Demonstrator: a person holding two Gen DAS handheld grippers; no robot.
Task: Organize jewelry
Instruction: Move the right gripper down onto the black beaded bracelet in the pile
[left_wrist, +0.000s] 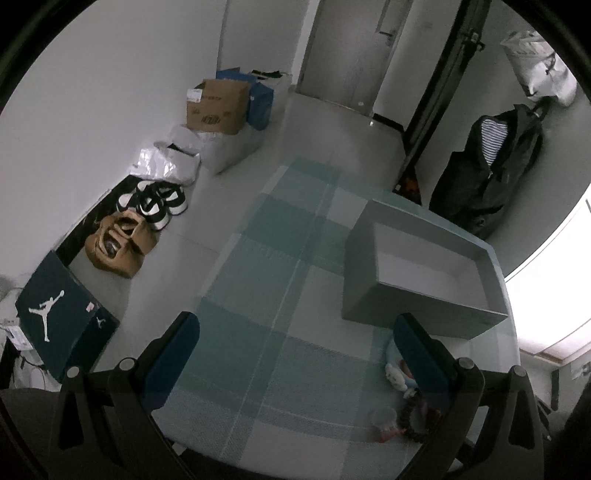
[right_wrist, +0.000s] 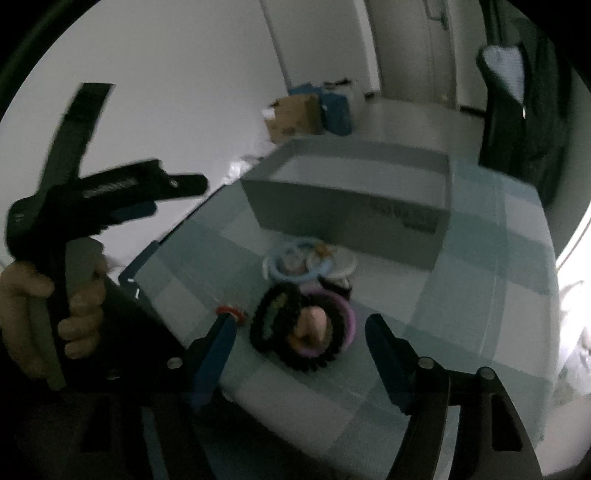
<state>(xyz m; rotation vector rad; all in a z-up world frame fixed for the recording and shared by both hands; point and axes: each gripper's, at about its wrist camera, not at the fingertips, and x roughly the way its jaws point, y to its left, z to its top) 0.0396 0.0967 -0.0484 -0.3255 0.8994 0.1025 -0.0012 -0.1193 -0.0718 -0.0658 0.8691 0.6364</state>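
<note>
Two grippers over a checked tablecloth. Left gripper spread wide, nothing between its fingers; person's hand on its handle seen from the right wrist. Right gripper also wide apart, empty, above the jewelry pile: dark beaded bracelets, a purple ring, pale blue rings behind. Grey box open, just beyond the pile. Small red piece beside the right gripper's left finger.

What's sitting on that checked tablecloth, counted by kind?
Grey boxes: 1, the open grey box.
Light blue rings: 2.
Dark beaded bracelets: 1.
Purple rings: 1.
Small red pieces: 1.
Total: 6 that I can make out; the pile overlaps.
</note>
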